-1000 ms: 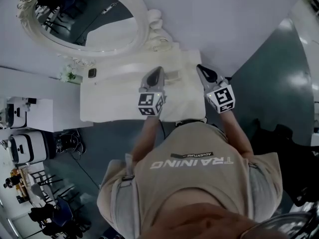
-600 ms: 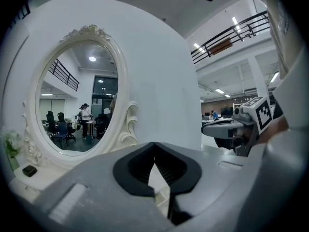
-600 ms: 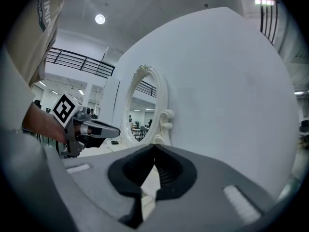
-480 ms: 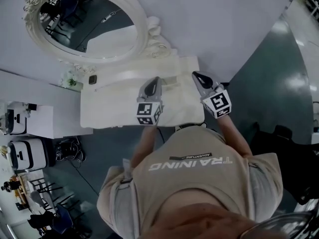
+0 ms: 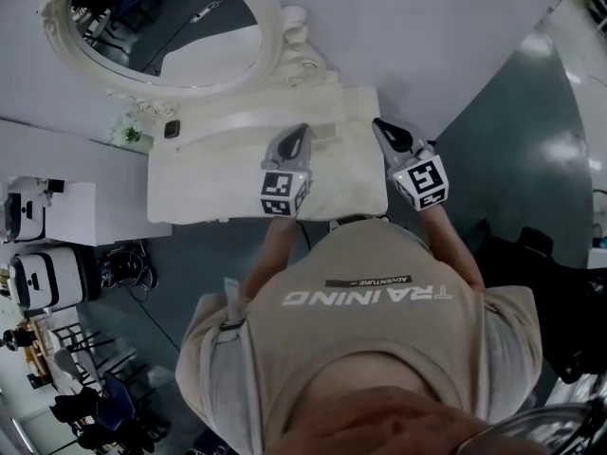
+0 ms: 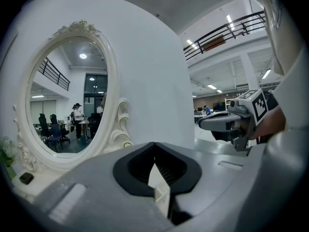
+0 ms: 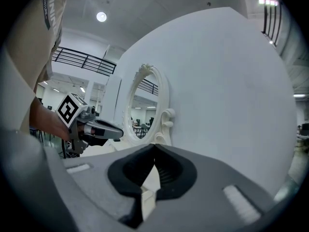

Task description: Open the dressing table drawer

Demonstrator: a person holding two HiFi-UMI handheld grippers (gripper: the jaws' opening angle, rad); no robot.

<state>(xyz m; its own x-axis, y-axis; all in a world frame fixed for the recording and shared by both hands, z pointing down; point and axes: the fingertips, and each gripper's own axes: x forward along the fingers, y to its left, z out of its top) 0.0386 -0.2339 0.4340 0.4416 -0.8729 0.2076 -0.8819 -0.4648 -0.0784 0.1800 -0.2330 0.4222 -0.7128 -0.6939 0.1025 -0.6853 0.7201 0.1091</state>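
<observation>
**Head view:** The person stands at the front edge of the table (image 5: 209, 183), with the mirror (image 5: 161, 27) at its back. The left gripper (image 5: 302, 134) hangs over the middle of the table top. The right gripper (image 5: 381, 127) hangs over the table's right end. The drawer does not show. It presumably sits in the table's front, hidden under the top and the person's body, and nothing pulled out is visible there.

**Left gripper view:** The jaws are pressed together with nothing between them. They point across the table top toward the mirror.

**Right gripper view:** These jaws also meet at the tips and are empty, above the table top.

By my reading the task is not begun. A gripper has yet to go down to the table's front, take the handle and pull.
</observation>
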